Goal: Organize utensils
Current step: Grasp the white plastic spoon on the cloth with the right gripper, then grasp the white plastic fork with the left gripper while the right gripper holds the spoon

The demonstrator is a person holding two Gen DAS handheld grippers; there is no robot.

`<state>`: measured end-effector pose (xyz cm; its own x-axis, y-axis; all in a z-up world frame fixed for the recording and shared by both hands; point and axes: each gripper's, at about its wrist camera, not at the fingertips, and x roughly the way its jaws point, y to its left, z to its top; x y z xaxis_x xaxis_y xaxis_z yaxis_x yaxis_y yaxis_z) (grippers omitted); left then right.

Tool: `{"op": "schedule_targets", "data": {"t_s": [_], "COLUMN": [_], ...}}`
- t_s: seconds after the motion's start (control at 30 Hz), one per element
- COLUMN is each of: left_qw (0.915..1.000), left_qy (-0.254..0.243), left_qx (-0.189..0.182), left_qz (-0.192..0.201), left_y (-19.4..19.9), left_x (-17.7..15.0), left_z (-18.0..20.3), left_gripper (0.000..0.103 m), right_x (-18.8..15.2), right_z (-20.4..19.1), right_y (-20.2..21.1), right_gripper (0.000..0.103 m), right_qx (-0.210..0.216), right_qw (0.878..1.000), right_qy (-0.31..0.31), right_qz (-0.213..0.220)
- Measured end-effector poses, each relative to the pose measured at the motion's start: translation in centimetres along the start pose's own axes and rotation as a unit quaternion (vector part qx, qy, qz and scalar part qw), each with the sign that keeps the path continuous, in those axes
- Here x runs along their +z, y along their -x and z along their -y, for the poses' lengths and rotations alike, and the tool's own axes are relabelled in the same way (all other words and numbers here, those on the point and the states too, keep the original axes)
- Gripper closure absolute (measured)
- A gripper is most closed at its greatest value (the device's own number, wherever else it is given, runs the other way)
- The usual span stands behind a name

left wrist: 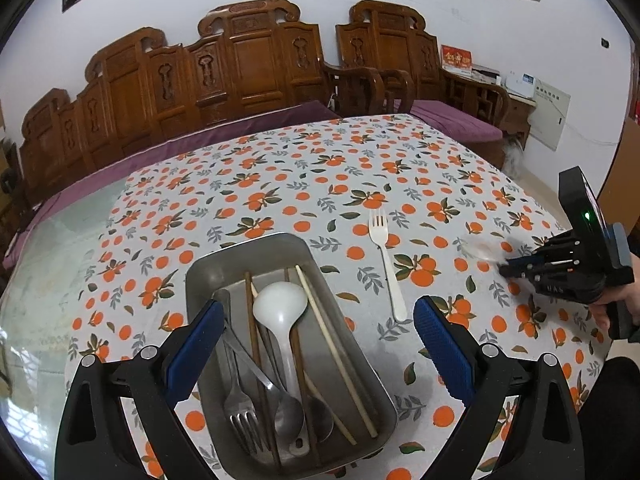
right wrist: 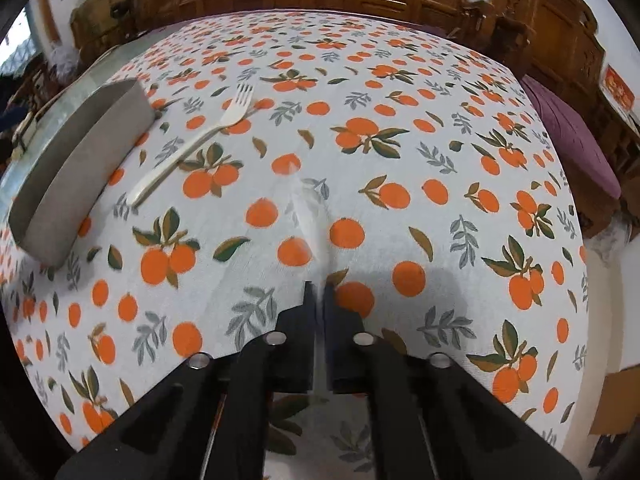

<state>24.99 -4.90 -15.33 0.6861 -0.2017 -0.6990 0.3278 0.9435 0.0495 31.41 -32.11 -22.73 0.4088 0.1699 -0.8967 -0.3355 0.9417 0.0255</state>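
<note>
Right now the right tongs [right wrist: 318,292] are pressed together on the handle of a clear plastic spoon [right wrist: 306,208], blurred in both views, its bowl pointing away over the orange-print tabletop [right wrist: 440,152]; whether it is lifted clear of the cloth I cannot tell. The left tongs [left wrist: 316,344] are spread wide and hold nothing, hovering over the metal tray [left wrist: 360,344], which already carries a white ladle [left wrist: 280,304], a metal fork [left wrist: 240,408], metal spoons and chopsticks. A white plastic fork [left wrist: 386,260] lies on the cloth just beside the tray. The step in hand looks like carrying the spoon to the tray. That calls for moving it leftward over the rim, lining its length up with the tray and releasing; the fork would then remain.
</note>
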Motion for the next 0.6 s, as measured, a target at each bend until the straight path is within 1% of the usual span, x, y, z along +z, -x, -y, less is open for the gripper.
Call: {"op": "schedule_targets", "data": {"t_s": [0.1,0.2,0.3,0.37,0.43,0.47,0.5,0.6], "left_qw": [1.0,0.9999,0.9997,0.9995,0.9991,0.9989,0.9985,0.9974], "left_qy": [0.0,-0.003,-0.013,-0.012,-0.011,-0.01,-0.009,-0.014], "left_qx": [-0.002,-0.008,-0.01,-0.019,-0.023,-0.027,-0.032,-0.037], "left_qz": [-0.006,-0.013,-0.017,-0.023,-0.033,-0.037,-0.042,-0.06], "left_y": [-0.3,-0.7,-1.3,-2.2,-3.5,-4.1,-4.8,-6.7], "left_x": [0.4,1.0,1.8,2.6,3.4,3.7,4.1,4.7], "left_z": [0.2,0.7,1.6,2.2,3.0,3.3,3.7,4.7], "left_gripper": [0.011,0.011,0.011,0.011,0.016,0.016,0.017,0.023], "right_x": [0.8,1.5,2.2,2.4,2.7,2.9,2.9,3.0], "right_z": [0.4,0.6,-0.1,-0.2,0.3,0.7,0.9,1.5], "right_y": [0.0,0.4,0.6,0.8,1.3,1.6,1.8,1.9], "right_gripper": [0.099,0.099,0.099,0.099,0.099,0.099,0.099,0.099], "right_qx": [0.005,0.021,0.013,0.014,0.021,0.025,0.028,0.028], "right_qw": [0.999,0.996,0.996,0.995,0.994,0.993,0.992,0.992], "right_qy": [-0.04,-0.076,-0.064,-0.063,-0.068,-0.075,-0.078,-0.085], "right_qz": [0.023,0.05,0.064,0.07,0.081,0.088,0.091,0.093]}}
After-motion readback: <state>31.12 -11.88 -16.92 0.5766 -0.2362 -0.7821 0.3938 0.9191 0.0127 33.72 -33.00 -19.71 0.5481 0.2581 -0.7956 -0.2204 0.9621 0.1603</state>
